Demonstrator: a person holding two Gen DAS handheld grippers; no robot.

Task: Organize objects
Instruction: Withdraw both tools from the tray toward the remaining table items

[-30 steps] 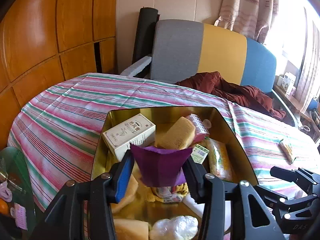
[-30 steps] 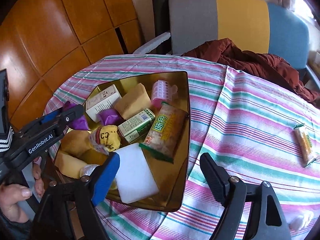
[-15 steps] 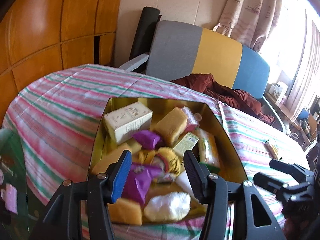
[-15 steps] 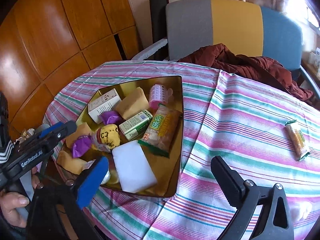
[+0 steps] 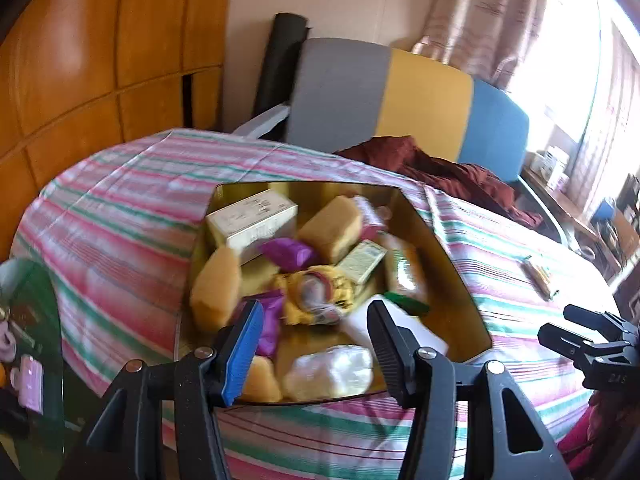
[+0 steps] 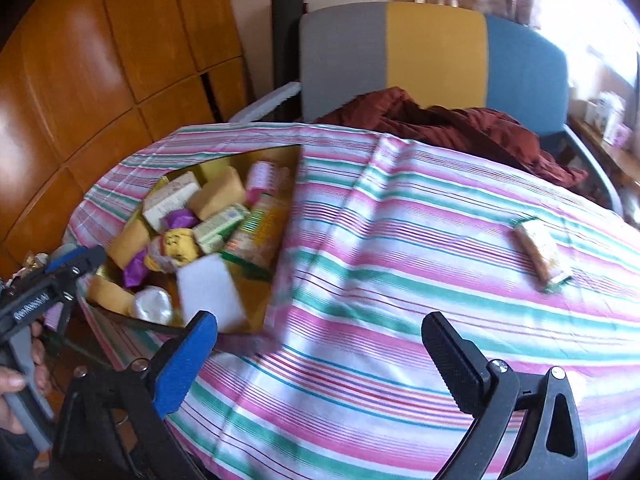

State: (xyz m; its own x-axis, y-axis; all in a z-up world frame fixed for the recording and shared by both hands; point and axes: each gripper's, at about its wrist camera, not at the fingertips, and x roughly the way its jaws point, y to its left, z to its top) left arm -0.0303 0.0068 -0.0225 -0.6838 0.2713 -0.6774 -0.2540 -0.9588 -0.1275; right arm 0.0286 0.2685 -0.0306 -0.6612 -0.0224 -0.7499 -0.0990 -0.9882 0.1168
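A striped cloth (image 6: 400,248) covers the round worktop, and behind it stands a chair (image 6: 432,56) with a grey, yellow and blue back and a dark red garment (image 6: 452,124) heaped on the seat. On the left part of the cloth sits a gold tray (image 5: 444,256) crowded with things: a pale carton (image 5: 252,220), yellow sponges (image 5: 332,228), purple wrappers (image 5: 286,252), a small green box (image 6: 220,226), a snack bag (image 6: 256,236), a white block (image 6: 210,292) and a clear bag (image 5: 332,372). One wrapped snack bar (image 6: 540,256) lies alone on the right side of the cloth, well apart from the tray, with only open cloth between it and the right tongs (image 6: 320,360). Those tongs have just been opening, stand at their widest and hold nothing. The left tongs (image 5: 316,332) hang over the near end of the tray, jaws partly apart and empty, having also just been opening; a purple wrapper lies loose in the tray just beyond the blue pad.
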